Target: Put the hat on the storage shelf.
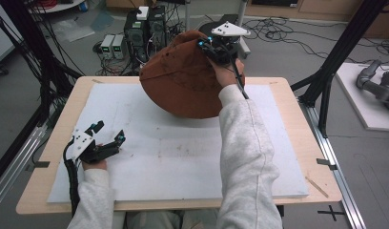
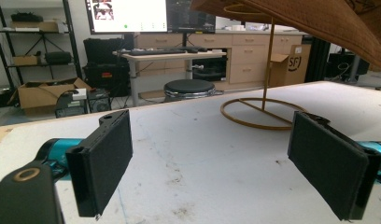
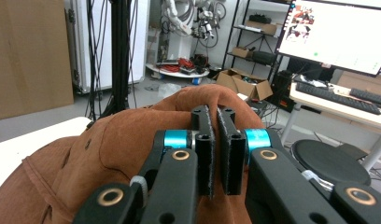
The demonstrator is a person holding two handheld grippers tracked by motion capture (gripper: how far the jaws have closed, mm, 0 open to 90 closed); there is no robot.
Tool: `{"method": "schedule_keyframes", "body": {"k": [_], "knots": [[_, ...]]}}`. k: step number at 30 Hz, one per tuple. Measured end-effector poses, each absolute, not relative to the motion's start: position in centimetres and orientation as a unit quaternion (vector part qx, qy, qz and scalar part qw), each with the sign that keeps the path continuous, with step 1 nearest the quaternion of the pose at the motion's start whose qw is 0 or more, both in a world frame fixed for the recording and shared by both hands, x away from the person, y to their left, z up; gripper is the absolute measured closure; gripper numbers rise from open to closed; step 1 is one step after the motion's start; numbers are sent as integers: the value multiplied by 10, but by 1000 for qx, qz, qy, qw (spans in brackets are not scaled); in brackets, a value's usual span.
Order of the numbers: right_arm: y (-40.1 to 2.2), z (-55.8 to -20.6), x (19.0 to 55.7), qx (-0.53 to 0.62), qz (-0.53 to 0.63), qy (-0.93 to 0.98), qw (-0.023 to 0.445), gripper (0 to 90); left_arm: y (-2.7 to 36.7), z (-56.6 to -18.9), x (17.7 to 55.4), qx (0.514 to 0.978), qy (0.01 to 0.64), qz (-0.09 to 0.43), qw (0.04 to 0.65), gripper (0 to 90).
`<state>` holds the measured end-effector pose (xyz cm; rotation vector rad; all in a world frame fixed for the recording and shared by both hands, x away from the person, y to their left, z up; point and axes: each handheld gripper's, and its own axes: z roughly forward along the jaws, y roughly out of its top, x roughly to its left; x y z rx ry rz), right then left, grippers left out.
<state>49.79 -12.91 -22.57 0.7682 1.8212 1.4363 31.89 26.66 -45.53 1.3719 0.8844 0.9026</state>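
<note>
A brown fabric hat (image 1: 183, 78) sits raised over the far middle of the table; in the left gripper view its brim (image 2: 319, 23) hangs above a thin wooden stand with a ring base (image 2: 261, 122). My right gripper (image 1: 215, 46) is on the hat's top, far side. Its jaws are shut on a pinched fold of the brown cloth (image 3: 109, 149), as the right gripper view (image 3: 218, 149) shows. My left gripper (image 1: 109, 132) lies low on the white mat at the near left, open, with nothing between its pads (image 2: 216, 163).
A white foam mat (image 1: 183, 157) covers most of the wooden table (image 1: 309, 143). Black frame posts (image 1: 326, 90) stand at both sides. Computer boxes (image 1: 145, 28) and cables lie on the floor behind the table. A stool (image 2: 187, 87) and a desk stand beyond.
</note>
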Motion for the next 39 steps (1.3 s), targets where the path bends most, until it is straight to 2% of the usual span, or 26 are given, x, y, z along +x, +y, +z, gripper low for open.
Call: {"method": "schedule_keyframes", "body": {"k": [11, 15, 25, 39], "knots": [[-122, -224, 501, 295, 552, 702, 340, 845, 267, -455, 319, 590, 381, 389, 596, 143], [-123, -225, 501, 301, 550, 699, 344, 810, 266, -455, 319, 590, 381, 389, 596, 143], [-127, -223, 500, 305, 551, 694, 348, 804, 266, -455, 319, 590, 381, 388, 597, 143], [-132, -217, 491, 300, 559, 693, 342, 686, 266, -455, 319, 591, 381, 389, 595, 143]]}}
